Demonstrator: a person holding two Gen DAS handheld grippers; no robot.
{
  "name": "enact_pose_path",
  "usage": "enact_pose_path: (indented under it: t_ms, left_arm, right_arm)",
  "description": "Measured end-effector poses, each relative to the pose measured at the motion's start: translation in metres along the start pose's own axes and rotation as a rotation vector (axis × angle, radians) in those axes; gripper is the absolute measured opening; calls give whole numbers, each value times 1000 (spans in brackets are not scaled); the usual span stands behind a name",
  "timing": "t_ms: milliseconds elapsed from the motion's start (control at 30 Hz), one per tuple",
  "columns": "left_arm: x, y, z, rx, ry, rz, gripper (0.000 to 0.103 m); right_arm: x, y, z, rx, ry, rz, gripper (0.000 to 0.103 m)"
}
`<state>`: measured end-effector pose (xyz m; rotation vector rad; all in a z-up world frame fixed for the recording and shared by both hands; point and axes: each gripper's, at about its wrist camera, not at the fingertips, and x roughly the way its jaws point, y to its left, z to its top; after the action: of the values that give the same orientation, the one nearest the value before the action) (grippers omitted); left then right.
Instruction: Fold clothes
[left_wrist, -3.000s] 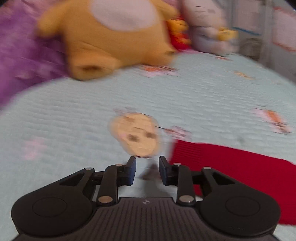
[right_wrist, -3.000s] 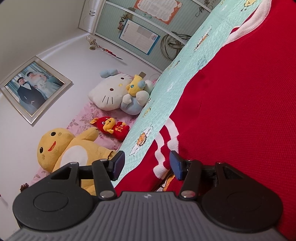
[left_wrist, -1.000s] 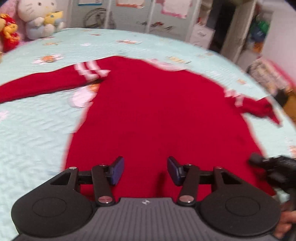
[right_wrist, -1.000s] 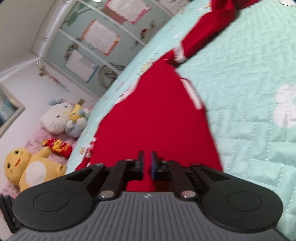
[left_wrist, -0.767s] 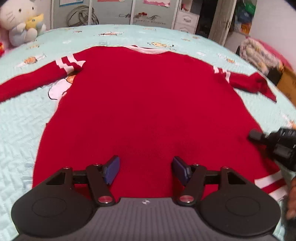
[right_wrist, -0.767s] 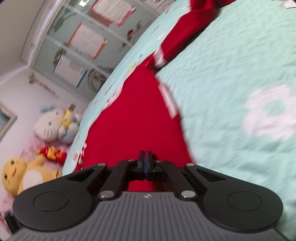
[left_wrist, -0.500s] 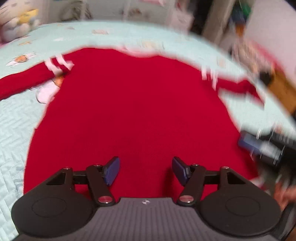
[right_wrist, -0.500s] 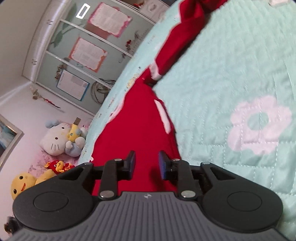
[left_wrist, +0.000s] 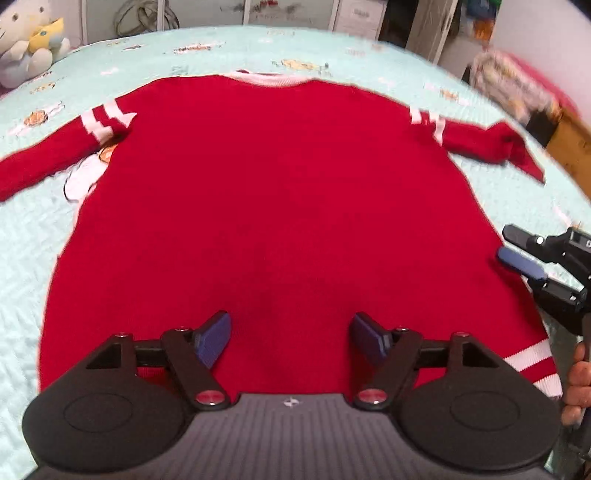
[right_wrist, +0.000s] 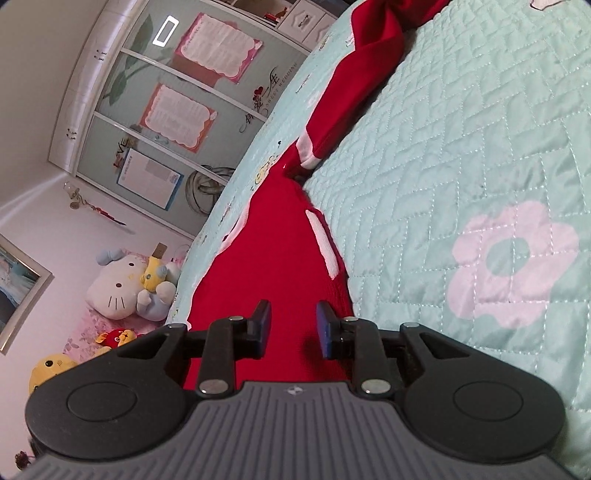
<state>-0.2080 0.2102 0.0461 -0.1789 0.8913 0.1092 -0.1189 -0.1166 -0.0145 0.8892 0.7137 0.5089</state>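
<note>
A red sweater (left_wrist: 277, 192) with white stripes lies flat, neck away from me, on a mint quilted bedspread (left_wrist: 26, 236). Its sleeves (left_wrist: 48, 158) spread to both sides; the right one (left_wrist: 491, 144) is crumpled at the cuff. My left gripper (left_wrist: 290, 338) hovers open over the middle of the hem, nothing between its blue pads. My right gripper (left_wrist: 506, 243) sits at the sweater's right side edge, held by a hand (left_wrist: 576, 384). In the right wrist view that gripper (right_wrist: 293, 328) is narrowly open just above the sweater (right_wrist: 273, 266) near its edge, gripping nothing.
Plush toys (right_wrist: 118, 288) sit at the head of the bed, a yellow one (right_wrist: 48, 369) further off. A wardrobe with posters (right_wrist: 147, 110) stands beyond the bed. A wooden bed frame (left_wrist: 569, 147) and piled fabric lie at the far right. The bedspread (right_wrist: 461, 147) runs to the right of the sweater.
My left gripper swung across the sweater to the hem's middle and its jaws widened. The right gripper was shut briefly, then opened a little, staying at the sweater's right edge.
</note>
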Motion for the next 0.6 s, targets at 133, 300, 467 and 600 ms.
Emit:
enact_pose_path:
  t_ms: [133,300,467,600]
  left_arm:
    - [-15,-21,18,18,-100,-101,68]
    - [25,-41,13,88,-28,-70,73]
    - [18,-60,6,180,-49,-32,76]
    - [6,-58,13,97,-100,-158,65]
  right_arm:
    - [1,7,-1,-48,-22,-3,28]
    - [-4,11,3,-83,-55,-32,37]
    - [-16,-23,18,106,-145,35,37]
    - [-30,-39,26,173,-252,58,38]
